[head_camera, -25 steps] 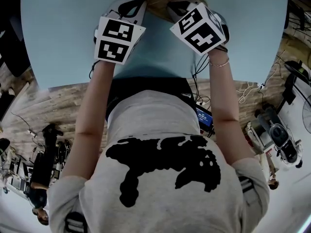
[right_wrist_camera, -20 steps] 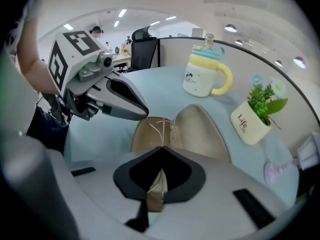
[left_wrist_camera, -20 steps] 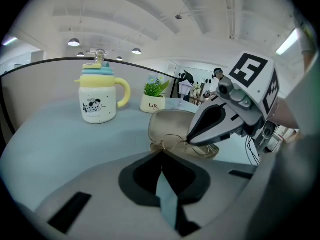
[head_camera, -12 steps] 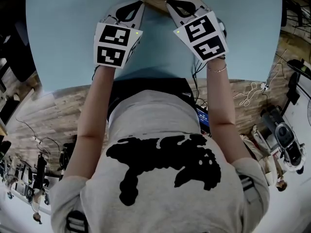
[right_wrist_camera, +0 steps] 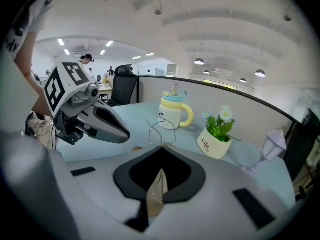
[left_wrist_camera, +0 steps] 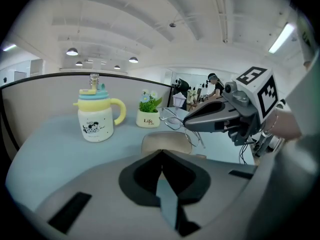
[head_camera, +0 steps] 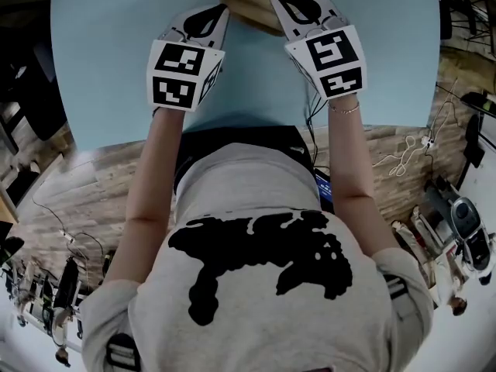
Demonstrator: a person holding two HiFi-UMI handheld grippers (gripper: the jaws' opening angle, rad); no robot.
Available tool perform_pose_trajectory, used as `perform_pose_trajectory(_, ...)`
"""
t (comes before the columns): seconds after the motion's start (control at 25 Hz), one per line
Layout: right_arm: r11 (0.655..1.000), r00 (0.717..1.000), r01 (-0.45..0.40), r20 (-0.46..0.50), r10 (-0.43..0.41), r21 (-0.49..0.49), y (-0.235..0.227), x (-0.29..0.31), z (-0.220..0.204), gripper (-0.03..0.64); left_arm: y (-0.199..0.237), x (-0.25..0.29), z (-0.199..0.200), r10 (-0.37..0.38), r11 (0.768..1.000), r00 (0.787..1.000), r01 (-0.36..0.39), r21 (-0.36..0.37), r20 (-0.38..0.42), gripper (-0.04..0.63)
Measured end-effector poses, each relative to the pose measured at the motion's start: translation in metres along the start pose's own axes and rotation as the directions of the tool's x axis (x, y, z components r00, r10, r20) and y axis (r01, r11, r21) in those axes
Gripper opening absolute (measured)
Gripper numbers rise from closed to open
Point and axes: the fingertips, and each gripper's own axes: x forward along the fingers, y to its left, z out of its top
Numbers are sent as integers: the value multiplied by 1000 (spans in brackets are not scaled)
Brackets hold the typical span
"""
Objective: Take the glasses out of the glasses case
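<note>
Since the left gripper (left_wrist_camera: 161, 153) has its jaws closed on the near edge of the glasses case (left_wrist_camera: 165, 143), apparently to steady it, the right gripper (right_wrist_camera: 161, 146), clamped on the glasses (right_wrist_camera: 162, 131), can lift them free. The wire frame juts just beyond its tips.

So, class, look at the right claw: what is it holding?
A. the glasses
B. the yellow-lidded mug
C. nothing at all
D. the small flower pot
A: the right claw is shut on the thin wire glasses, which the left gripper view shows held up above the tan case.
</note>
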Motion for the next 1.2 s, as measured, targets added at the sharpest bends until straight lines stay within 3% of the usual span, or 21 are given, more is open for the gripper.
perform_pose_trajectory(0.24,993,991,36,127,-50,109,-12,-20,21,11,-5,-10,24,-3,1000,999,2,24,44,14)
perform_pose_trajectory(0.44,972,965,32,246,-91,234,-26,-45,36,11,-13,-20,41,-13,1000,996,11,28,90,14)
perform_pose_trajectory(0.68,928,888,-50,441,-128,370,-39,-85,70,11,-28,-34,85,-55,998,981,48,41,186,12)
perform_pose_trajectory(0.92,904,824,-114,547,-145,411,-38,-111,100,11,-37,-59,125,-94,995,952,77,69,290,12)
perform_pose_trajectory(1.2,866,752,-242,648,-117,437,-21,-138,127,11,-45,-86,158,-116,993,909,108,41,401,12)
